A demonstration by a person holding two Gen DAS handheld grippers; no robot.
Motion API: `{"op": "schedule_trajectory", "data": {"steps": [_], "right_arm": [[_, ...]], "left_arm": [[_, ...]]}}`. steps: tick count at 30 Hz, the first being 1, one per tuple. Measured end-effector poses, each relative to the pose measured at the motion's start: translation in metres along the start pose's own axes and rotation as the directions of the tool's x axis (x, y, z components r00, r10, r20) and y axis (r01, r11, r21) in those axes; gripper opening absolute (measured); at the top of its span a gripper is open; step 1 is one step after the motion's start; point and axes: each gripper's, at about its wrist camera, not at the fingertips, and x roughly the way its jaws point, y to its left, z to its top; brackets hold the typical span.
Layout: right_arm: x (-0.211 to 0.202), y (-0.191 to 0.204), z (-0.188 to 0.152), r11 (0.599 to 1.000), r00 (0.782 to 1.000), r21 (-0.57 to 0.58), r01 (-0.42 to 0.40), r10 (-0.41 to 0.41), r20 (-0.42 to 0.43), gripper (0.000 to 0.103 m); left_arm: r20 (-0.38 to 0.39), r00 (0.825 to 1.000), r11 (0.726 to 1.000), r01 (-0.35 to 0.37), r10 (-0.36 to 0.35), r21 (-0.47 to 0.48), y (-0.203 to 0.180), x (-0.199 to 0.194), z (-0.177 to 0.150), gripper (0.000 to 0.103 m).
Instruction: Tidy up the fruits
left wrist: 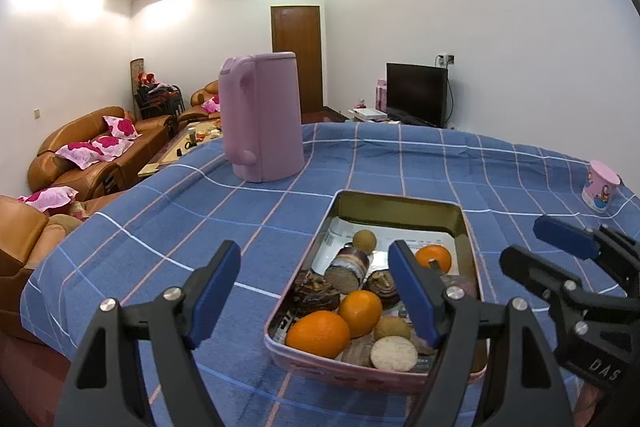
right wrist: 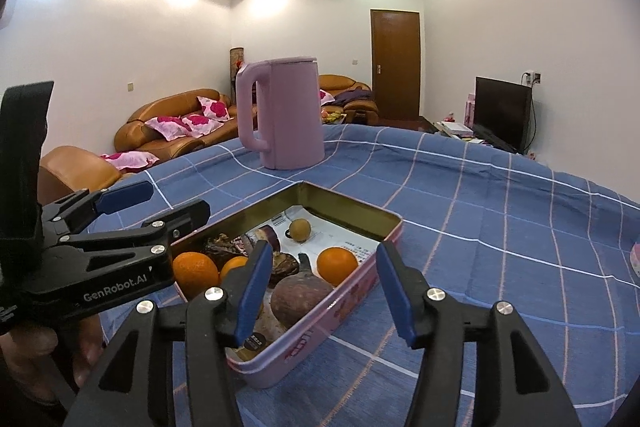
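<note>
"GenRobot.AI" read on left claw (right wrist: 124, 203), both claws spread empty, right claw (right wrist: 320, 291) over pink tin (right wrist: 320, 327) of oranges (left wrist: 318, 333), tin's length ran away from cameras.

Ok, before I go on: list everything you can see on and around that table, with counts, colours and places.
tin tray: one, pink outside, gold inside, on the tablecloth
oranges: three, orange, in the tray
small brown fruits: two, tan, in the tray
dark fruits: several, purple-brown, in the tray, count unclear
kettle: one, pink, behind the tray
cup: one, pink, far right on the cloth
tablecloth: one, blue checked
sofas: brown, pink cushions, far left
TV: one, black, by the right wall
door: one, brown, far wall
left gripper: open, empty
right gripper: open, empty
</note>
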Motion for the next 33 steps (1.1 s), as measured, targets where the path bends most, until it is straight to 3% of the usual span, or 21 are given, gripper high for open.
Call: {"op": "schedule_trajectory", "data": {"steps": [5, 15, 33], "right_arm": [[-0.009, -0.006, 0.000, 1.000, 1.000, 0.008, 0.011, -0.011, 0.014, 0.056], [-0.022, -0.017, -0.001, 0.999, 0.999, 0.022, 0.036, -0.037, 0.035, 0.056], [-0.051, -0.031, -0.004, 0.995, 0.991, 0.024, 0.102, -0.103, 0.087, 0.057]], "left_arm": [[-0.001, 1.000, 1.000, 0.003, -0.002, 0.008, -0.005, -0.003, 0.000, 0.079], [0.016, 1.000, 1.000, 0.008, -0.009, 0.015, -0.013, -0.010, 0.003, 0.099], [0.050, 0.997, 0.998, 0.057, -0.058, 0.022, -0.028, -0.031, 0.016, 0.103]]}}
